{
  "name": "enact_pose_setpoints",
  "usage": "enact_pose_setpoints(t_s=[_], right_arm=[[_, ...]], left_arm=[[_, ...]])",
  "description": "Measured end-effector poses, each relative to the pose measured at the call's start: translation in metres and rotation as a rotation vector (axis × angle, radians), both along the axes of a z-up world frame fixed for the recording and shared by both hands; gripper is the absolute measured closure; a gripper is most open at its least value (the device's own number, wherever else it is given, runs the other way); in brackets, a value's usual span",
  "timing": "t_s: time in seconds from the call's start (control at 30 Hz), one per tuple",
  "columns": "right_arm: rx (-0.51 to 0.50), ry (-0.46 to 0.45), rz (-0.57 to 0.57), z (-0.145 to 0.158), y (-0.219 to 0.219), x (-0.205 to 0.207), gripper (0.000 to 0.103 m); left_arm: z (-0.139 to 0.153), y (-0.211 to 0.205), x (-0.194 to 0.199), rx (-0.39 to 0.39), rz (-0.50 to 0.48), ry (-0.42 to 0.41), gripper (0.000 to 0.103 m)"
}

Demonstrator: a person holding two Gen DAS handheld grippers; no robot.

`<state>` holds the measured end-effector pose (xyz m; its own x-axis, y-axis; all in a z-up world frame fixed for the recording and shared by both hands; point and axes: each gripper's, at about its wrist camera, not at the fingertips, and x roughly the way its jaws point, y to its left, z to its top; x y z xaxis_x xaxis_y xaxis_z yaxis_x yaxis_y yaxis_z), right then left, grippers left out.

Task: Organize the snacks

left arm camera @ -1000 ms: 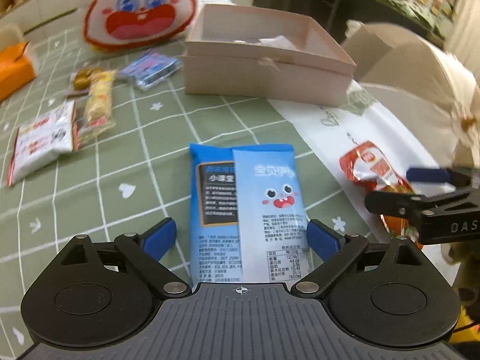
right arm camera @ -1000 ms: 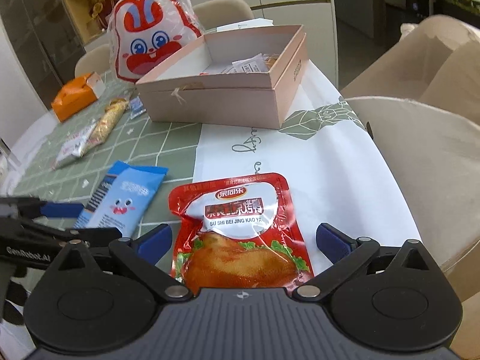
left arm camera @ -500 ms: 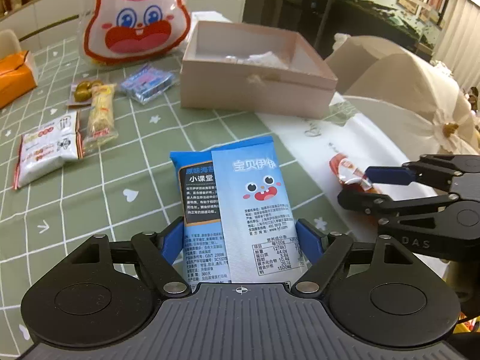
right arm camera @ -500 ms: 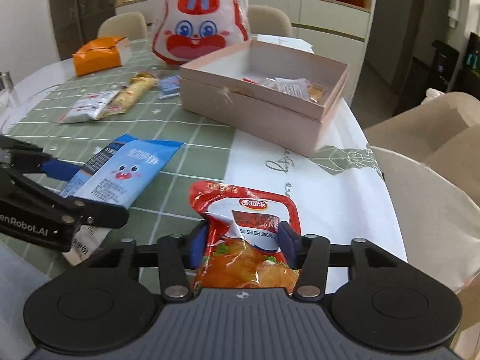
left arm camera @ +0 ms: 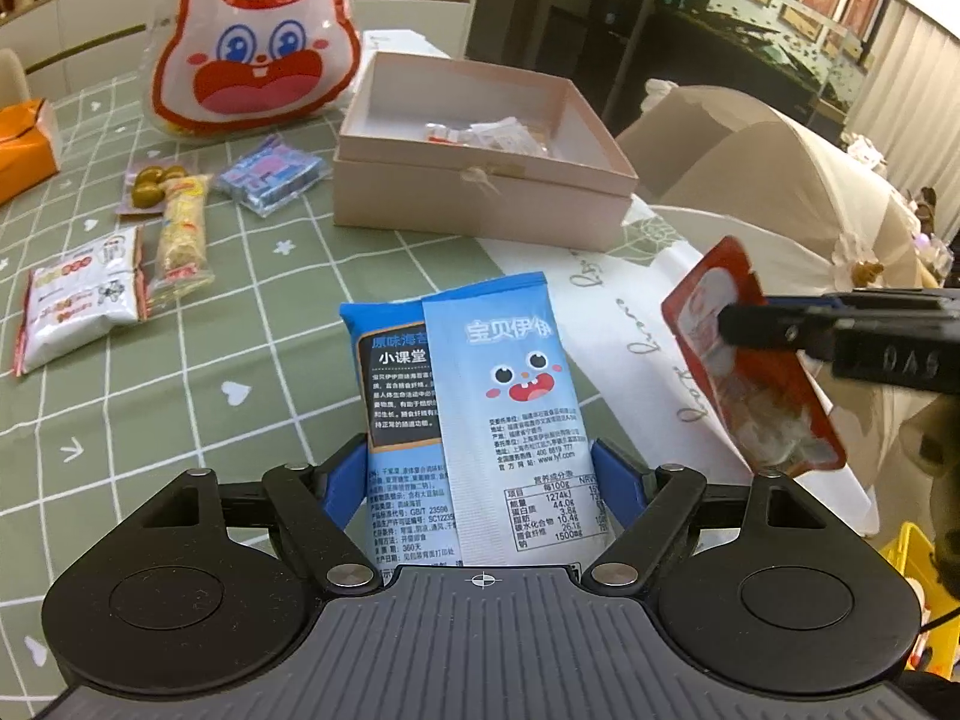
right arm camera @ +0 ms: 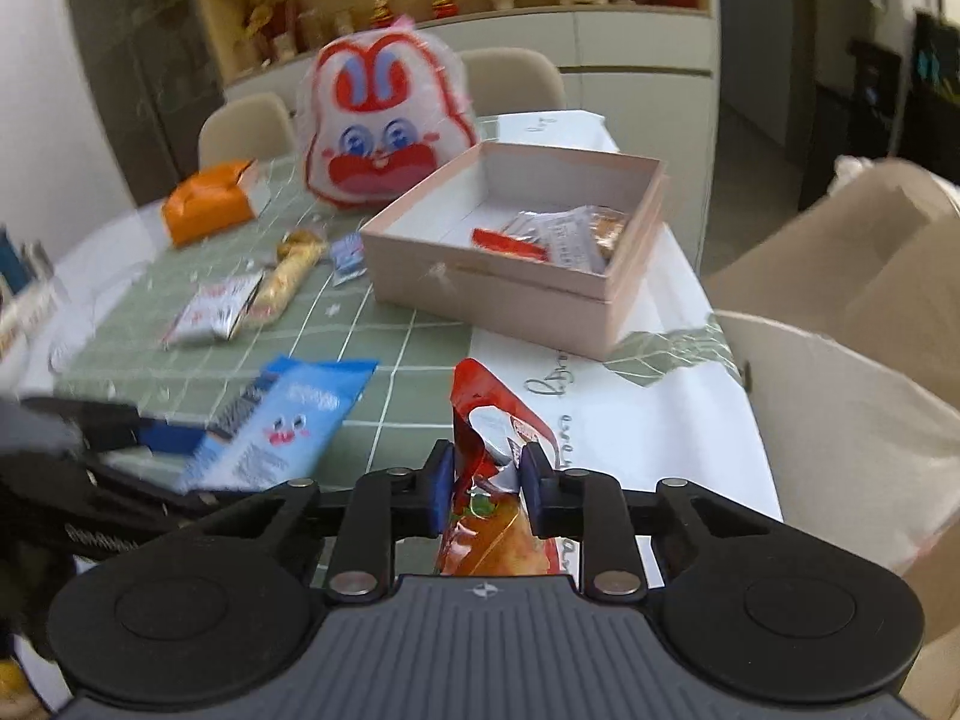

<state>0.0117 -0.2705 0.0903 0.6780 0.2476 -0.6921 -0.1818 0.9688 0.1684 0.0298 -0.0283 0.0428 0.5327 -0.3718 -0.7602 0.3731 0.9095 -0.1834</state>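
My left gripper (left arm camera: 480, 480) is shut on a blue snack packet (left arm camera: 480, 384) with a cartoon face and holds it above the table; it also shows in the right wrist view (right arm camera: 282, 420). My right gripper (right arm camera: 485, 483) is shut on a red chicken-leg pouch (right arm camera: 498, 450), crumpled between the pads and lifted off the table; the pouch shows in the left wrist view (left arm camera: 750, 372). The open pink box (left arm camera: 480, 156) stands ahead with a few packets inside (right arm camera: 564, 234).
A rabbit-face bag (left arm camera: 252, 48) stands behind the box. Loose snacks lie on the green check cloth at left: a white packet (left arm camera: 78, 294), a yellow roll (left arm camera: 180, 234), a blue packet (left arm camera: 270, 174), and an orange box (right arm camera: 210, 207). Beige chairs (right arm camera: 840, 420) stand at right.
Both grippers closed on their packets and lifted them. The right gripper's red pouch has risen and crumpled; the view has swung toward the box.
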Motion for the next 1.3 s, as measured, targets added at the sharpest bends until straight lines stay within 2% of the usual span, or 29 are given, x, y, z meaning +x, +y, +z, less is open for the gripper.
enact_pose_setpoints(t_s=[0.1,0.17,0.23,0.3,0.4,0.47,0.53,0.6,0.67,0.73,0.83,1.03,1.3], right_arm=[[-0.008,0.04,-0.051,-0.005,-0.015,0.002,0.079],[0.037,0.07,-0.056,-0.01,-0.023,0.003,0.073],[0.048,0.128,-0.041,-0.018,-0.022,0.008,0.056],[0.002,0.153,-0.04,-0.029,-0.012,0.01,0.053],[-0.121,0.146,-0.031,-0.048,0.005,0.01,0.052],[-0.186,0.12,-0.025,-0.052,0.016,0.006,0.053],[-0.199,0.108,-0.015,-0.049,0.019,0.003,0.058],[-0.179,0.097,0.001,-0.042,0.019,0.002,0.062],[-0.165,0.077,0.01,-0.03,0.019,0.001,0.07],[-0.12,0.067,0.022,-0.019,0.018,0.002,0.078],[-0.034,0.057,0.04,-0.001,0.018,0.006,0.083],[0.116,0.058,0.094,0.019,0.026,0.012,0.084],[0.13,0.005,0.116,0.044,0.033,0.03,0.084]], left_arm=[[-0.002,-0.005,0.001,-0.01,-0.011,0.008,0.02],[-0.003,-0.011,0.002,-0.025,-0.017,0.02,0.02],[-0.006,-0.02,0.004,-0.039,-0.042,0.031,0.02],[-0.009,-0.029,0.003,-0.036,-0.068,0.035,0.02],[-0.011,-0.035,0.0,-0.023,-0.088,0.032,0.02],[-0.012,-0.032,-0.001,-0.012,-0.08,0.034,0.02],[-0.013,-0.025,0.0,-0.011,-0.059,0.039,0.02],[-0.012,-0.019,0.001,-0.012,-0.04,0.042,0.02],[-0.012,-0.014,0.001,-0.015,-0.028,0.042,0.02],[-0.01,-0.01,0.001,-0.017,-0.023,0.039,0.02],[-0.008,-0.006,0.001,-0.017,-0.014,0.033,0.02],[0.0,-0.001,-0.002,-0.01,0.009,0.019,0.02],[0.029,0.0,0.014,-0.019,0.012,-0.068,0.02]])
